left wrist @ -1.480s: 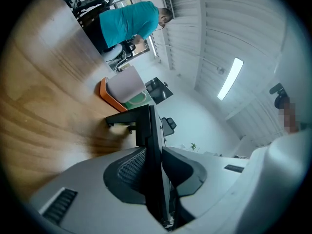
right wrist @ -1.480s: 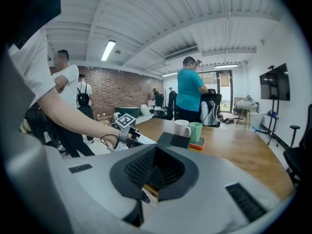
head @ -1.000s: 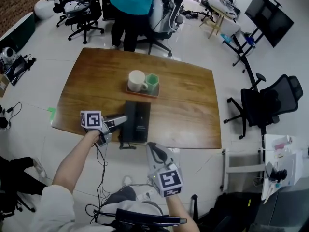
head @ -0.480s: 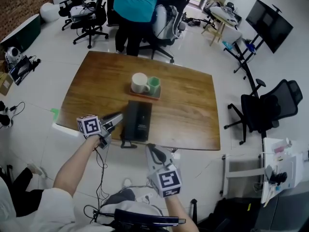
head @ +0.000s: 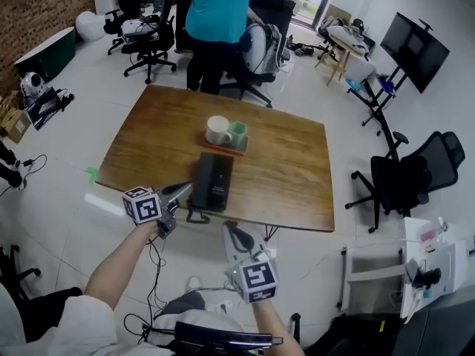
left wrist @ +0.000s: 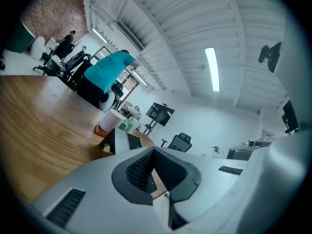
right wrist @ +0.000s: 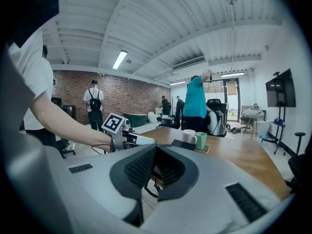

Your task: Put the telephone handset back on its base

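The black telephone [head: 211, 183] lies on the wooden table [head: 282, 176] near its front edge. Its handset lies along the left side of the base, and the coiled cord [head: 194, 215] hangs over the edge. My left gripper [head: 185, 189] points at the phone's front left corner, shut, with nothing between its pads. From the left gripper [left wrist: 153, 151] view the phone [left wrist: 122, 140] is just ahead. My right gripper [head: 236, 236] hangs in front of the table edge, below the phone, shut and empty. The right gripper [right wrist: 155, 150] view shows the left gripper [right wrist: 141, 140] and the phone [right wrist: 183, 144].
An orange tray [head: 223, 144] with a white mug [head: 217, 130] and a green cup [head: 237, 134] stands behind the phone. A person in a teal shirt [head: 217, 10] stands at the table's far side. Office chairs [head: 408, 173] and a monitor on a stand [head: 421, 39] ring the table.
My left gripper's jaws have come together beside the phone's left front corner. The right gripper has hardly moved. The head view has shifted a little.
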Motion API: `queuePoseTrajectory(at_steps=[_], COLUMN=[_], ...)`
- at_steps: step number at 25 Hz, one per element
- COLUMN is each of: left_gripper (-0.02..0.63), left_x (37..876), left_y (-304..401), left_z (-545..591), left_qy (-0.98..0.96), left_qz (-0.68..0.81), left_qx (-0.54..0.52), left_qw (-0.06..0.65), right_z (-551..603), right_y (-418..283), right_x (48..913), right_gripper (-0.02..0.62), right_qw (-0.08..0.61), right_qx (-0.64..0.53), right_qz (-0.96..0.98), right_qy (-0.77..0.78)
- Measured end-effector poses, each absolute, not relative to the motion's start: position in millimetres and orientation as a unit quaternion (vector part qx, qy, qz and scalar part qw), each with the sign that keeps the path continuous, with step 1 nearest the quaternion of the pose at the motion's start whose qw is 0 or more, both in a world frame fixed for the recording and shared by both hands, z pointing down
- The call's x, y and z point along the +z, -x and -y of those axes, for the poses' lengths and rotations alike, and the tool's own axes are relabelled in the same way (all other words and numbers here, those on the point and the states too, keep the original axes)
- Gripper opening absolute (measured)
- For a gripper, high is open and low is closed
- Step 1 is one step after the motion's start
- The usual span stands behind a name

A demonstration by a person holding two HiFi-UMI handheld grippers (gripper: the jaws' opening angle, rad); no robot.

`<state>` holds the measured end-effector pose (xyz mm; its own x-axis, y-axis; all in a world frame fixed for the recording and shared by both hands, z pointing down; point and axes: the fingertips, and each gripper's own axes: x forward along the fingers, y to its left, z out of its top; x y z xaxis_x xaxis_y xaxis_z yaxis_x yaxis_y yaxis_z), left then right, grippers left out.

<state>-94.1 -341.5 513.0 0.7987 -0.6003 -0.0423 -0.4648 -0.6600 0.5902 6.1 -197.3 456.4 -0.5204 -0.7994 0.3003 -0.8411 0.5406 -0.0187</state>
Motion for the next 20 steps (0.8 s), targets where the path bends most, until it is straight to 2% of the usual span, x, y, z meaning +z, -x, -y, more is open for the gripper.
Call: queuePoseTrajectory(at_steps=[7,20], left_gripper=[0.002,0.002], left_x=[486.7,397.0], left_y=[63.6,21.6], left_z=[281.0,169.5], left_qy=[-0.922,-0.932], left_qz=[0.294,0.346], left_qx=[-0.11,-0.09], left_qw=[0.226,0.061], right_z=[167.7,105.5], right_y=[-12.9,-17.3], right_x=[445.1,414.4], right_gripper=[0.005,0.005], right_qw=[0.117,0.075], right_qx=[0.069,0.042], right_qz=[0.877,0.891], right_qy=[-0.462,-0.446])
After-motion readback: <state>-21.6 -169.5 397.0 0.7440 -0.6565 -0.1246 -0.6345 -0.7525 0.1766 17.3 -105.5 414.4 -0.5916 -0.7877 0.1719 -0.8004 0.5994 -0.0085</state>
